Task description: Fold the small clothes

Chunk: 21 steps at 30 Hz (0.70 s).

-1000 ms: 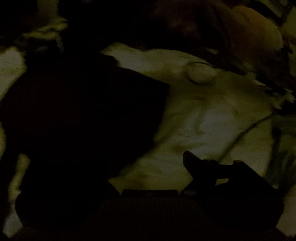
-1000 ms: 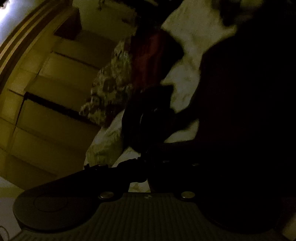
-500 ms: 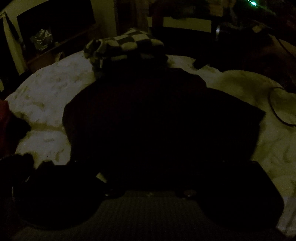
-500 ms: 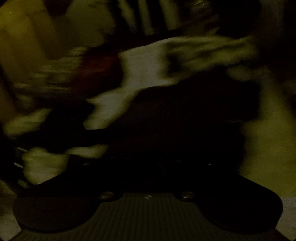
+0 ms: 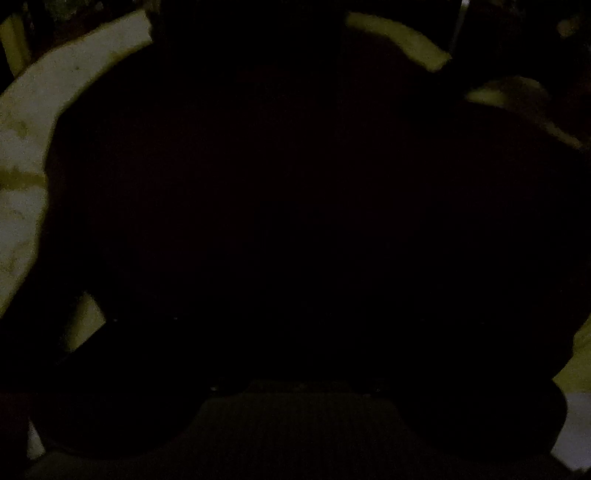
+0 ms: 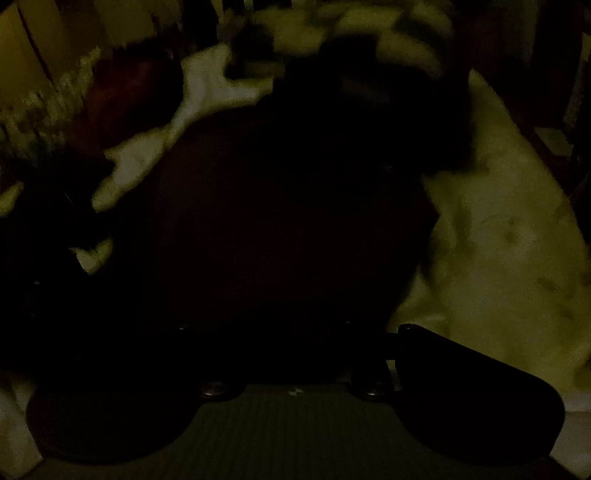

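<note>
The room is very dark. A large dark garment (image 5: 295,203) lies spread on a pale bedsheet (image 5: 33,122) and fills nearly the whole left wrist view. The left gripper's fingers are lost in the blackness over it. In the right wrist view the same dark garment (image 6: 280,229) lies in the middle on the sheet (image 6: 509,236). The right gripper hovers at its near edge; one finger (image 6: 410,332) shows at the right, the other is hidden in the dark.
A checkered cloth (image 6: 369,33) lies at the far end of the bed. A reddish item (image 6: 122,88) sits at the left, beside pale cupboard fronts (image 6: 26,55). Dark furniture (image 6: 554,92) stands at the right.
The left gripper has moved in close over the dark garment, which now fills its view. The right view has swung from the cupboards onto the garment and sheet.
</note>
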Tool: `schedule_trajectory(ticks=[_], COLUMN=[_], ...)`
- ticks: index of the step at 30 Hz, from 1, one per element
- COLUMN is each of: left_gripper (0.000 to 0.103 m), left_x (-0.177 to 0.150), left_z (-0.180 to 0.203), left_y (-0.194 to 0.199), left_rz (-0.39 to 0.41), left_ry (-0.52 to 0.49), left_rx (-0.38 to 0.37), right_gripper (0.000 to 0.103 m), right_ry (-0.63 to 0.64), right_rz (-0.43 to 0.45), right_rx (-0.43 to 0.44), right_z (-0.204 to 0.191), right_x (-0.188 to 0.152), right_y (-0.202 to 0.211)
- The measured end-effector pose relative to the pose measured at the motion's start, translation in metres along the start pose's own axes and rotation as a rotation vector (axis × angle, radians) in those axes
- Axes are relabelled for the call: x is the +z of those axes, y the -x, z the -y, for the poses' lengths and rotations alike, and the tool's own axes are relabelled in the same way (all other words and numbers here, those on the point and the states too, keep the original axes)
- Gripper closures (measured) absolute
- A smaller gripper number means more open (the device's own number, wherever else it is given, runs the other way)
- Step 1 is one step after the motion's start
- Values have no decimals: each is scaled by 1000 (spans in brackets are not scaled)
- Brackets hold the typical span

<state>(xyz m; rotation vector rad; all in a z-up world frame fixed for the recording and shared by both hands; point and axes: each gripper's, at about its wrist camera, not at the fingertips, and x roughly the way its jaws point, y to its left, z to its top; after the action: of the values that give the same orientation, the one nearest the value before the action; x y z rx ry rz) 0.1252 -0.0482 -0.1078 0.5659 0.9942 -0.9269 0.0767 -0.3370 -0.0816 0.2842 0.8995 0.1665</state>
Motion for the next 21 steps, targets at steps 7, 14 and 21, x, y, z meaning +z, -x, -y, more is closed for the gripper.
schedule_trajectory(ticks=[7,14,21], left_gripper=[18,0,0], left_x=[-1,-32,-77], left_z=[-19,-65,-135], left_y=[21,144,225], left_rz=[55,202,286], left_ry=[48,33,272], left_rx=[-47,225,501], right_gripper=[58,53,44], right_ry=[-31,53,247], right_rz=[196,160,43], right_rx=[-37,243,387], right_z=[4,-78,-209], right_x=[36,38,58], right_y=[38,31,-26])
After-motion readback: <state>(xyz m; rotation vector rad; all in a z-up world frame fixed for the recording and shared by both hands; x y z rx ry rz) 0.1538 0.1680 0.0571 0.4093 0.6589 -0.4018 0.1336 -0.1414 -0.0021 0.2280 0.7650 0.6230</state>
